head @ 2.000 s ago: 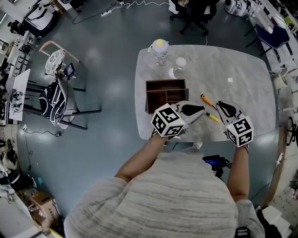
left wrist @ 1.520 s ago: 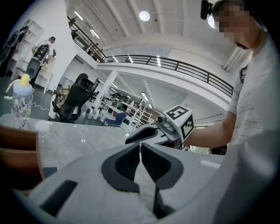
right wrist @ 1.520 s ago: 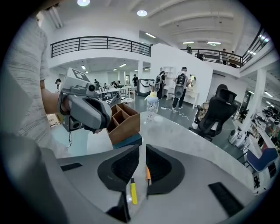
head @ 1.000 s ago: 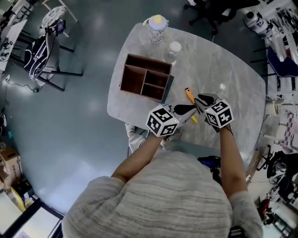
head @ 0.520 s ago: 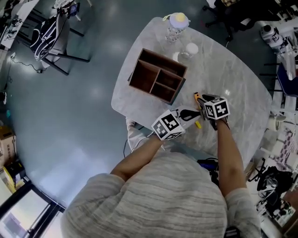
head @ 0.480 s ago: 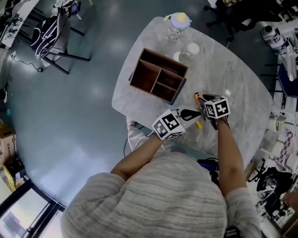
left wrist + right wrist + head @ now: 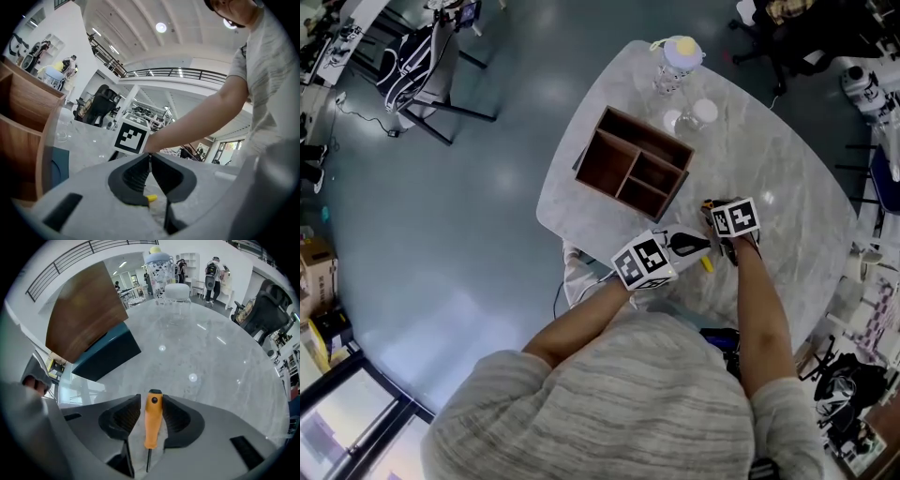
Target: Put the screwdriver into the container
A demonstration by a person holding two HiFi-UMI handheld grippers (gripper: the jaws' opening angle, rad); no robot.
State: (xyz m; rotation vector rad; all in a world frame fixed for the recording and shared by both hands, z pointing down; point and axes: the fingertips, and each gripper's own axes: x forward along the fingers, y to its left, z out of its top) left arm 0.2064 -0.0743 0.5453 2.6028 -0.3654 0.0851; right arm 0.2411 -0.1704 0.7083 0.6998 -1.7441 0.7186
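The orange-handled screwdriver (image 7: 152, 423) lies on the marble table (image 7: 787, 178), its black cap pointing away. My right gripper (image 7: 151, 399) straddles the handle and its jaws are opening. Both pads stand a little off the handle. In the head view that gripper (image 7: 713, 212) covers most of the screwdriver. My left gripper (image 7: 150, 159) is shut on nothing and hovers just beside it, near the table's front edge (image 7: 697, 246). The wooden compartment container (image 7: 636, 166) stands at the table's far left (image 7: 84, 310).
A small yellow piece (image 7: 707, 265) lies on the table under the left gripper. A clear bottle with a yellow top (image 7: 679, 58) and a white-lidded glass (image 7: 701, 114) stand behind the container. A dark blue slab (image 7: 105, 357) sits beneath the container.
My right gripper has moved left across the table and come down over the orange screwdriver. The left gripper stays close beside it. The head view has swung round.
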